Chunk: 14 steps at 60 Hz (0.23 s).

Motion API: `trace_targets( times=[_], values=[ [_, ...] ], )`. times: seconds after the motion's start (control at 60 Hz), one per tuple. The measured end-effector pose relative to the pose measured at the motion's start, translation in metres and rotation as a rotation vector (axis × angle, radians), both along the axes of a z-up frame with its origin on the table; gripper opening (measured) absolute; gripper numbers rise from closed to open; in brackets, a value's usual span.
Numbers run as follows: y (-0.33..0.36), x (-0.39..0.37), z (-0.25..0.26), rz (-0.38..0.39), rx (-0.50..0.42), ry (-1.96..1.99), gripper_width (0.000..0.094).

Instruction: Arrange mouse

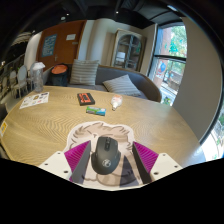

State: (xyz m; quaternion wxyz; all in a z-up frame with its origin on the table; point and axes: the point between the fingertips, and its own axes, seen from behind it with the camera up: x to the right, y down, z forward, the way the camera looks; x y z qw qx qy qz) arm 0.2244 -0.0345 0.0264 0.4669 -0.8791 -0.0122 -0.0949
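Fingers [72,160] spread apart with dark mouse [104,156] lying between them on a printed mouse mat [88,150] (gap at either side), wooden table [60,125] beyond, small items far off, sofa [118,84] farther.

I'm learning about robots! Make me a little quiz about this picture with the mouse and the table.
1. True or false: the mouse lies on a mat between the tongs.
2. What colour is the mouse? A) white B) black C) red
3. Fill in: the mat lies on a wooden ____.

Key: 1 true; 2 B; 3 table. The tongs are open, with gaps beside the mouse.
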Motion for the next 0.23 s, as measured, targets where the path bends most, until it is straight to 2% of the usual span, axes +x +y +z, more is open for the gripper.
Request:
trace_targets(
  times=[0.233],
  values=[
    [-0.114, -0.01, 0.038, 0.064, 0.148, 0.067, 0.0851]
  ],
)
